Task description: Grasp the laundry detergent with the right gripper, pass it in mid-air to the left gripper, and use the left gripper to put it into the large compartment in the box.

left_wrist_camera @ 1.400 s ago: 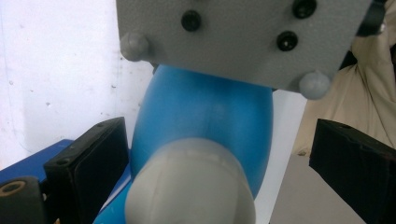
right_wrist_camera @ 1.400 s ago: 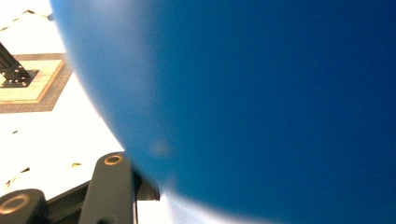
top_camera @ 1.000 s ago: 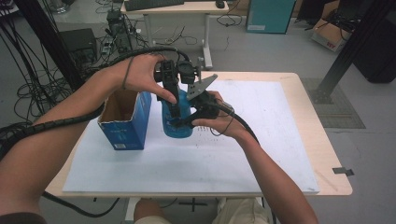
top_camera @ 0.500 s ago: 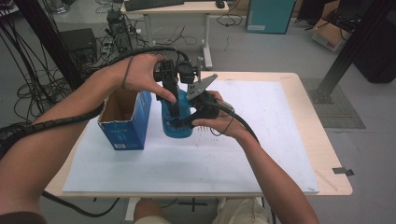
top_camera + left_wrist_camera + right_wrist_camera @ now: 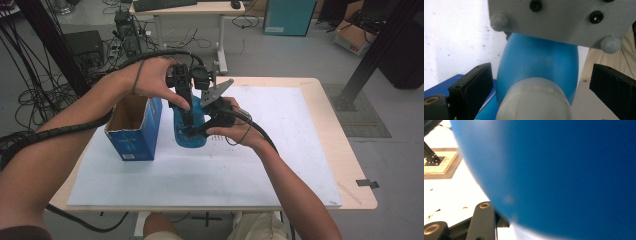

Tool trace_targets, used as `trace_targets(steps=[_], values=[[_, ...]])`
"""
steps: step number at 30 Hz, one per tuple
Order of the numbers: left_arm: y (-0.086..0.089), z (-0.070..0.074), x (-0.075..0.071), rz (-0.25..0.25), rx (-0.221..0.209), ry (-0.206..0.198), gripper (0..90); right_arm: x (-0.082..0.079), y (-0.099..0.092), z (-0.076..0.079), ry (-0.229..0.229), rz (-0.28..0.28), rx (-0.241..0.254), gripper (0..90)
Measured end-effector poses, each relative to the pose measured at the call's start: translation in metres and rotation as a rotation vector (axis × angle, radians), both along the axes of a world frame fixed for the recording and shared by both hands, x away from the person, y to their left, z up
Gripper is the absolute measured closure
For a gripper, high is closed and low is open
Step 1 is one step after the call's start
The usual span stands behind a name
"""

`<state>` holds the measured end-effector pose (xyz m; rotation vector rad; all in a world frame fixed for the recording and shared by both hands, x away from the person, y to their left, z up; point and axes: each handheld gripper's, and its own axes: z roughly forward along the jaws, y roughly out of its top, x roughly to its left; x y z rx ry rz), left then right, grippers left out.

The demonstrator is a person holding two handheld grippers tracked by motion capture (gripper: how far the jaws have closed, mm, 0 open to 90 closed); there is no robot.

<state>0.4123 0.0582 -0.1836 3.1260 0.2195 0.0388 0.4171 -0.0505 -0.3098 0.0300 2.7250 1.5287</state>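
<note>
Left tongs [image 5: 541, 82] agape, right tongs [image 5: 192, 131] clamped

A wooden table [image 5: 345, 165] carries a white sheet [image 5: 280, 165], with a blue box [image 5: 135, 142] and blue bottle [image 5: 192, 135].

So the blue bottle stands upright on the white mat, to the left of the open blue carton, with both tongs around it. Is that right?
Not quite: the blue bottle stands to the right of the open blue carton, not the left, as the high view shows. The rest holds: it is upright on the white mat, the right tongs grip it, and the left tongs sit open around its top.
</note>
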Motion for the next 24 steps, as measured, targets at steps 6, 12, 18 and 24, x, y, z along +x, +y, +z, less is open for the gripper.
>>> trace_targets(steps=[6, 12, 18, 24], values=[[0.0014, -0.0005, -0.0009, 0.002, 0.005, 0.009, 5.8, -0.0005, 0.0014, -0.0003, -0.004, 0.005, -0.004, 43.2], [0.0027, -0.0021, -0.0013, 0.004, 0.008, 0.007, 5.9, -0.0015, 0.0031, -0.0008, -0.003, 0.005, -0.008, 43.3], [0.0048, -0.0029, 0.0015, -0.006, 0.021, 0.015, 6.5, -0.0001, 0.0030, -0.0014, -0.014, 0.011, -0.007, 43.2], [0.0034, -0.0055, 0.0017, -0.001, 0.018, 0.010, 7.8, 0.0000, 0.0020, -0.0007, -0.008, 0.010, -0.005, 43.2]])
